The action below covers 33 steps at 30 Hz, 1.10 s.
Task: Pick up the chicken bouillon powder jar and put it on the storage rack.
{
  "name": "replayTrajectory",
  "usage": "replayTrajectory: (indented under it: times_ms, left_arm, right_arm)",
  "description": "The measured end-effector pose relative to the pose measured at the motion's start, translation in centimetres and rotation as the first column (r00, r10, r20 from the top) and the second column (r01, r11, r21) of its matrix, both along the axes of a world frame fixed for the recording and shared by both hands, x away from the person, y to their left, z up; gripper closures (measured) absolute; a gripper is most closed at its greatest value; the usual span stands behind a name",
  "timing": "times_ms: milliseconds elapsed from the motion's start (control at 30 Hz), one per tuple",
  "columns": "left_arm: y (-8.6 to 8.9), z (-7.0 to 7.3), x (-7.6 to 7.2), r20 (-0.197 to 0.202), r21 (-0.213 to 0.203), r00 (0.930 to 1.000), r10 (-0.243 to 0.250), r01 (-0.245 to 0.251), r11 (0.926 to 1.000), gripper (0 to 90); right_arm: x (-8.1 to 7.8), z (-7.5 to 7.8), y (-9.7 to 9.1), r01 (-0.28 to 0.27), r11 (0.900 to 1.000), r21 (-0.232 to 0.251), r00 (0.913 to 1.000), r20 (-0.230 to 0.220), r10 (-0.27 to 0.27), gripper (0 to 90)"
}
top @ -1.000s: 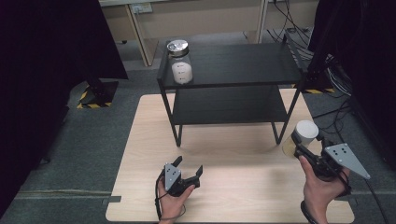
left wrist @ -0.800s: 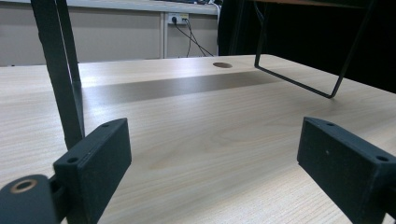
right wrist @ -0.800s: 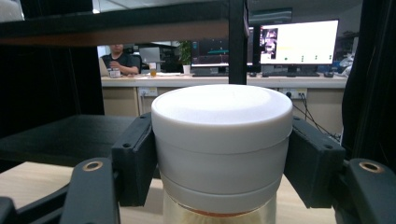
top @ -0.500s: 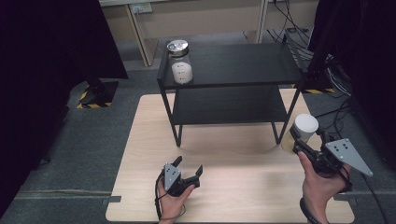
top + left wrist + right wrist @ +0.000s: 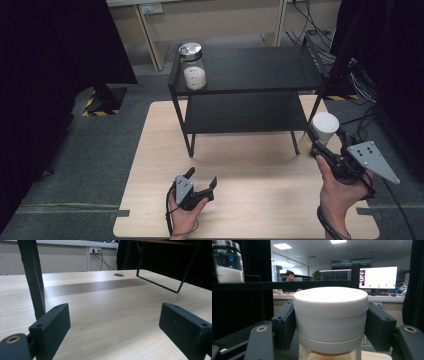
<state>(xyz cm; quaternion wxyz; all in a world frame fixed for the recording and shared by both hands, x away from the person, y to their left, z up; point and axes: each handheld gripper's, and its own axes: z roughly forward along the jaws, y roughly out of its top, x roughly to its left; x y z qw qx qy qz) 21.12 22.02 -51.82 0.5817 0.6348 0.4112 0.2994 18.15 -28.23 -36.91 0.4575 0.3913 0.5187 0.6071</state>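
Lifted higher than before, the right gripper (image 5: 320,145) clamps the jar (image 5: 320,131) by its smooth, likely slippery white lid (image 5: 330,305), glass below fragile; the left gripper (image 5: 200,184) rests open.

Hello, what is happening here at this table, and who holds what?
A person works at a wooden table with a gripper in each hand. The right gripper is shut on a white-lidded jar, held just off the table beside the right end of a black two-level shelf. A second jar with a metal lid stands on the shelf's top level, at its left end. The left gripper rests low at the table's near side, jaws open and empty.
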Motion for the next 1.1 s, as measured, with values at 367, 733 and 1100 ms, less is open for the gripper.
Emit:
replayTrajectory:
  times_ms: [367, 733, 1100]
  left_arm:
    - [0.0, 0.0, 0.0, 0.002, -0.001, 1.0, -0.001, 0.001, 1.0, 9.4]
    - [0.0, -0.1, 0.0, 0.001, -0.005, 1.0, -0.003, 0.003, 1.0, 9.4]
    - [0.1, -0.1, 0.0, 0.0, -0.008, 1.0, -0.003, 0.003, 1.0, 9.4]
  right_arm:
    - [0.4, 1.6, 0.8, -0.023, 0.9997, 0.006, 0.9995, 0.022, 0.023, 33.8]
    - [1.0, 2.9, 1.6, -0.035, 0.9993, 0.01, 0.9987, 0.036, 0.035, 33.8]
    - [1.6, 4.1, 2.2, -0.035, 0.9994, 0.006, 0.9987, 0.038, 0.035, 33.8]
